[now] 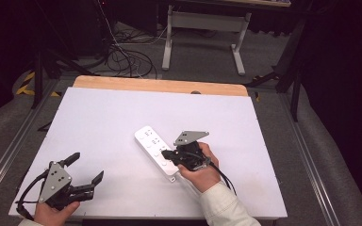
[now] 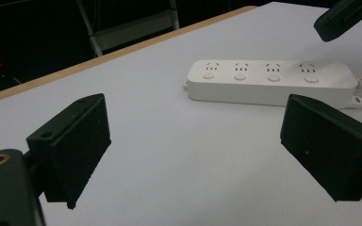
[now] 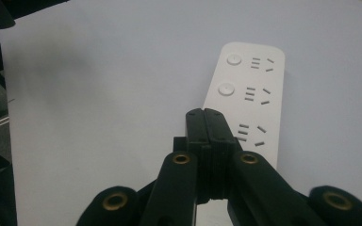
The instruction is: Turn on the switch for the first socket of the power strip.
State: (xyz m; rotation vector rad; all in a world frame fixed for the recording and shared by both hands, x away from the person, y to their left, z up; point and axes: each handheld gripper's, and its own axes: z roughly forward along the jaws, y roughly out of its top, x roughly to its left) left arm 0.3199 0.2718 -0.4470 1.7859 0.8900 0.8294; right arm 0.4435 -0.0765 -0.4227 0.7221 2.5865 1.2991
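Power strip (image 3: 252, 101) under closed right hand-held gripper (image 3: 204, 113)

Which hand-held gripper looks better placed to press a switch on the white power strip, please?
The right hand-held gripper: its jaws are shut together and sit right over the power strip, at its row of buttons. The left hand-held gripper is open and well off near the table's front corner.

A lab or test room. A white work table (image 1: 122, 113) stands on grey carpet, with tangled cables (image 1: 127, 59) and a metal-legged bench (image 1: 202, 28) behind, against dark surroundings.
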